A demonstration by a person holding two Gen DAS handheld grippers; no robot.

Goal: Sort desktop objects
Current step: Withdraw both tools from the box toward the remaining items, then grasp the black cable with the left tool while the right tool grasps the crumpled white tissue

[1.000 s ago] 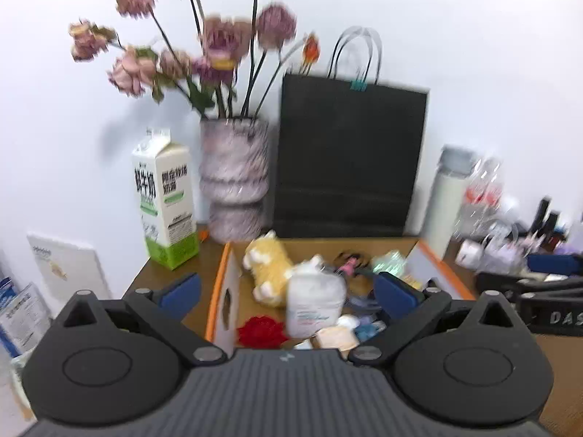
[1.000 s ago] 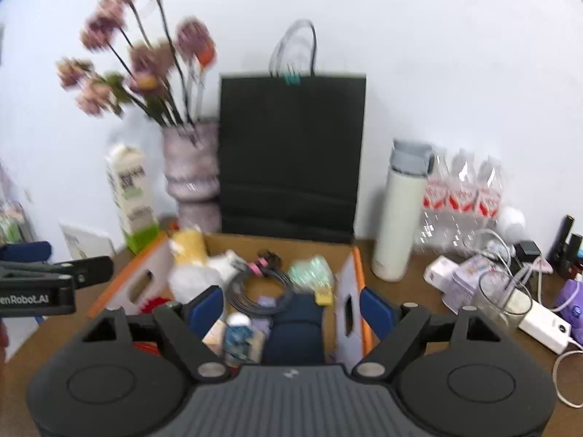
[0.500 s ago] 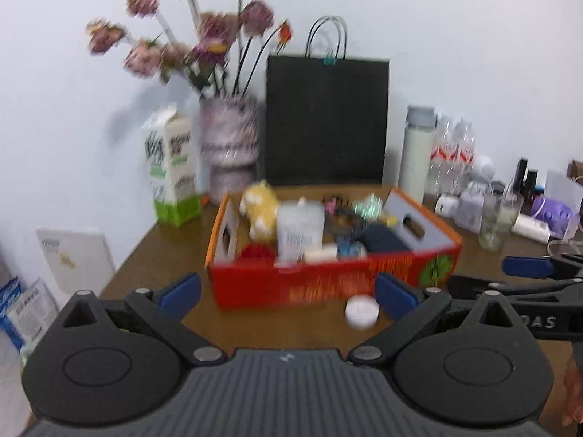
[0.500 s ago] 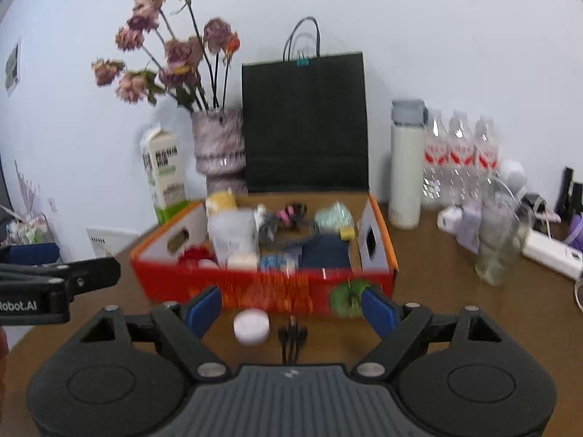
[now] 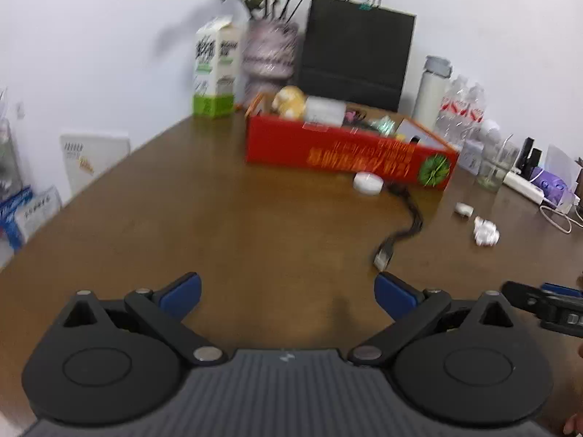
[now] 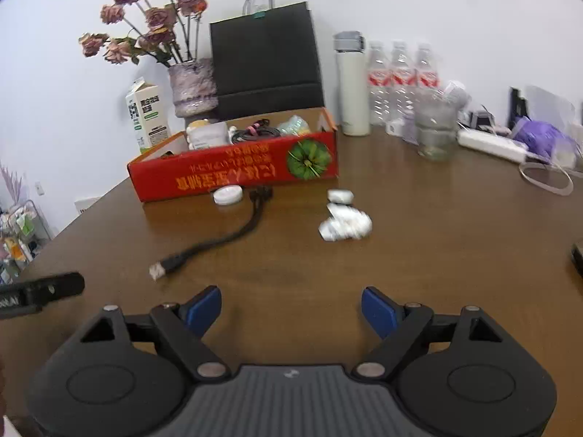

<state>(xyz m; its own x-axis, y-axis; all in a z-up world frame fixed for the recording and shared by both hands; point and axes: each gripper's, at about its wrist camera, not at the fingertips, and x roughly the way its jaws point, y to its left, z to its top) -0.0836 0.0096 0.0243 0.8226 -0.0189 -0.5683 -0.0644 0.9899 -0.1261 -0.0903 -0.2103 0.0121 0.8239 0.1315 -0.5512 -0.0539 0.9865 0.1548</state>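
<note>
Brown wood of the table (image 6: 419, 240) fills the space ahead of both grippers, and neither one holds anything. The left gripper (image 5: 288, 293) has its blue pads (image 5: 181, 294) spread wide over bare tabletop; the right gripper (image 6: 291, 307) stands spread just as wide, with only wood between its fingers. Ahead of the right gripper, slightly to its left, a black cable (image 6: 222, 238) snakes across the table, its pale plug end nearest the gripper and its far end up by the red box (image 6: 233, 176). Just beside that far end, touching or nearly touching the box front, lies a small white round lid (image 6: 227, 195). Ahead and a little to the right sits a crumpled white wad (image 6: 346, 224), with a smaller white piece (image 6: 340, 196) just beyond it. From the left gripper the same cable (image 5: 404, 224) lies ahead to the right, the lid (image 5: 368, 182) beyond it against the box (image 5: 339, 153), and the white bits (image 5: 486, 233) farther right. The box holds a yellow plush toy (image 5: 289, 102), a white container, cords and other small items, too blurred to tell apart well. Behind the box stand a milk carton (image 6: 147, 116), a vase (image 6: 191, 85) of dried flowers, a black bag (image 6: 266, 58), a white flask (image 6: 351, 83) and water bottles (image 6: 400, 76). A glass (image 6: 435, 131) and a power strip (image 6: 492, 145) sit far to the right.
</note>
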